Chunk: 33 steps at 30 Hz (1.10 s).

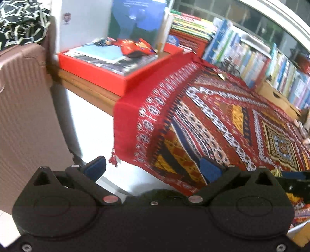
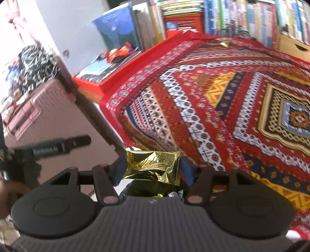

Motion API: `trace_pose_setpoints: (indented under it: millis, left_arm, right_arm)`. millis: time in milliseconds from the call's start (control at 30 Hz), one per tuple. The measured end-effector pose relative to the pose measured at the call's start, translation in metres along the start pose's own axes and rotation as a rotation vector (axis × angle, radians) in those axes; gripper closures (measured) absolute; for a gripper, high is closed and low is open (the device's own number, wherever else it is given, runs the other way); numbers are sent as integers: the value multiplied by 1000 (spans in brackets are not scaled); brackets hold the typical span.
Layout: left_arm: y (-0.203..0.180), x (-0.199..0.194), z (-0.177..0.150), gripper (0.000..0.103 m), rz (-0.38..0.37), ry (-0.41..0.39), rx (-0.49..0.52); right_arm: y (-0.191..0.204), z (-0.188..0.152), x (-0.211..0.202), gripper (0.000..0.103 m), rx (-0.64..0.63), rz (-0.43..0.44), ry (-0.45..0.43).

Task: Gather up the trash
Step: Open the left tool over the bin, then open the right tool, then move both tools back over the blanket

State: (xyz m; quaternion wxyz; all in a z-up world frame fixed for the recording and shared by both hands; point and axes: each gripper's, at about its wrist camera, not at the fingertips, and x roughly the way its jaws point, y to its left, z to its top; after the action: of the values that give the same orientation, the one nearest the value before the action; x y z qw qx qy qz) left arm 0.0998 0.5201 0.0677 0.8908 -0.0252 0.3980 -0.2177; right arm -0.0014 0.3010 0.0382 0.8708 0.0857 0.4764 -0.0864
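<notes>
1. L gripper point(image 1: 153, 168): jaws spread wide, nothing between; floor and the cloth's hanging edge show in the gap, bottom centre of L view.
2. R gripper point(image 2: 153, 168): gold foil wrapper point(image 2: 153, 166) sits between the blue pads at bottom centre of R view, spanning pad to pad. Can't tell if pads press it.
3. Red patterned tablecloth point(image 2: 222, 100) fills right half of both views.
4. 2nd small gold wrapper point(image 2: 224, 44) on cloth, upper right, near the book row point(image 2: 242, 17).
5. Red snack wrapper point(image 2: 120, 52) on the stuff in the red box point(image 2: 108, 81), upper left-centre.
6. Pink suitcase point(image 1: 25, 116) at left edge.
</notes>
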Motion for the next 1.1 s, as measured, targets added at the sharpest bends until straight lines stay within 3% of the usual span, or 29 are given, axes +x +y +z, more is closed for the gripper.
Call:
trace_pose_setpoints:
  millis: [167,333,633,1100]
  left_arm:
    - [13,-6,2,1,14,-9,-69]
    - [15,-5,-1,1,53,0,-58]
    - [9,-12,6,1,-20,24,-92]
    - [-55,-8,44,0,-143,24,46]
  right_arm:
    - [10,9,4,12,-33,16,-18]
    - [15,12,5,1,-71,-25,-39]
    - [0,17,-12,0,-40,-48,-61]
    - [-29,45,-53,0,-27,-112,-169]
